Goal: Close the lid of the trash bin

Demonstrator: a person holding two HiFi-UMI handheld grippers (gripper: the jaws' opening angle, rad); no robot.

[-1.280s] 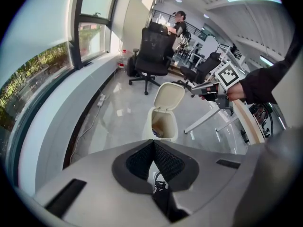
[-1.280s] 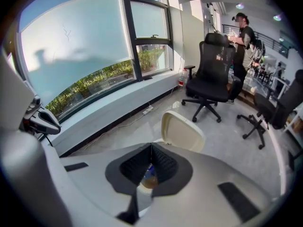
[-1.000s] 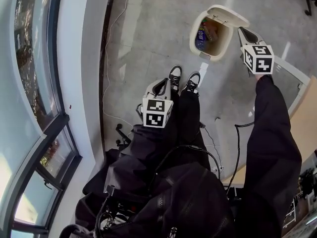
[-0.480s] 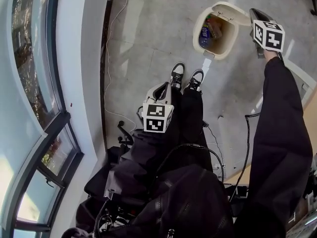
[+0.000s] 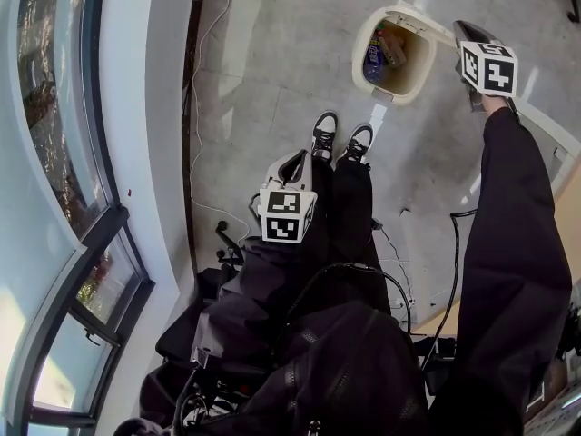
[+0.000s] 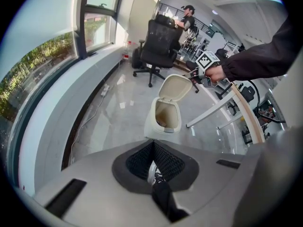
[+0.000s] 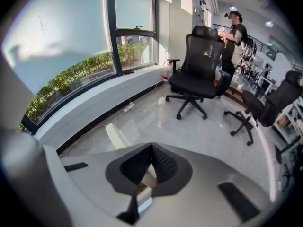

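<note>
The raised lid (image 5: 423, 22) stands just left of the right gripper (image 5: 465, 33), jaws together and empty. The left gripper (image 5: 292, 162), also closed, hangs well away.

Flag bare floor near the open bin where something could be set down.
Free: grey floor between the cream plastic trash bin and the dark baseboard under the window. Crowded: the bin's right side, with the right gripper and white desk frame.
</note>
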